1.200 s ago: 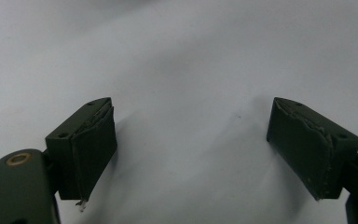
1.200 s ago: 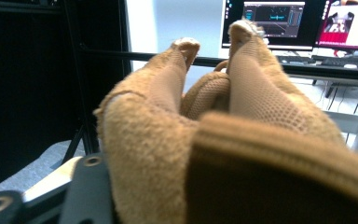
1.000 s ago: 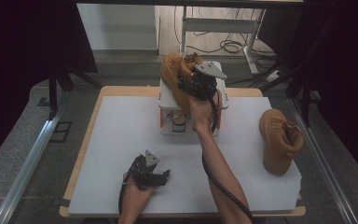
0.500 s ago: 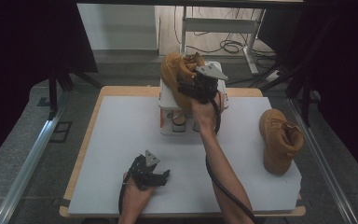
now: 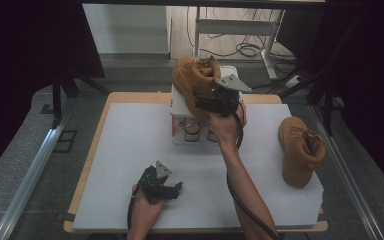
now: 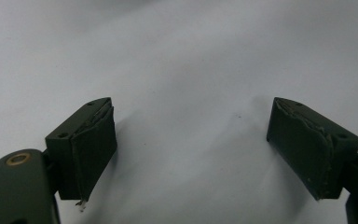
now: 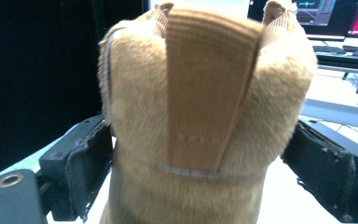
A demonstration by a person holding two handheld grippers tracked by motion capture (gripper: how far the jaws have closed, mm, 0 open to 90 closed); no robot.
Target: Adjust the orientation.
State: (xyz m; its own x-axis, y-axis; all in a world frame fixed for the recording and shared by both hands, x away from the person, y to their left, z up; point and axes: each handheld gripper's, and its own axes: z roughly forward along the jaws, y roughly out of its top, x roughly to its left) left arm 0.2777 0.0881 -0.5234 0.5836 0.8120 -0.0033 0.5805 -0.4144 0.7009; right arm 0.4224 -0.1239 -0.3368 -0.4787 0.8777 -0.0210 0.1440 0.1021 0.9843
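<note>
On the near left part of the white table (image 5: 130,150), the left gripper (image 5: 161,186) rests low in the person's hand, and its jaws stand wide apart with nothing between them; in the left gripper view there is just the bare table surface under them. Further to the middle, at the far edge, a white box (image 5: 180,107) stands on the table, and a tan boot (image 5: 190,80) sits on top of it. The right gripper (image 5: 215,102) is at the heel of this boot. In the right gripper view the boot (image 7: 205,116) fills the space between the two jaws, which seem to press its heel from both sides, so the right gripper looks clamped on it. At the right side, a second boot (image 5: 300,150) lies on the table, well apart from the box. The step in hand appears to be placing or taking the boot at the box. The next move probably needs a steady grip, because the soft heel can slip or tip.
</note>
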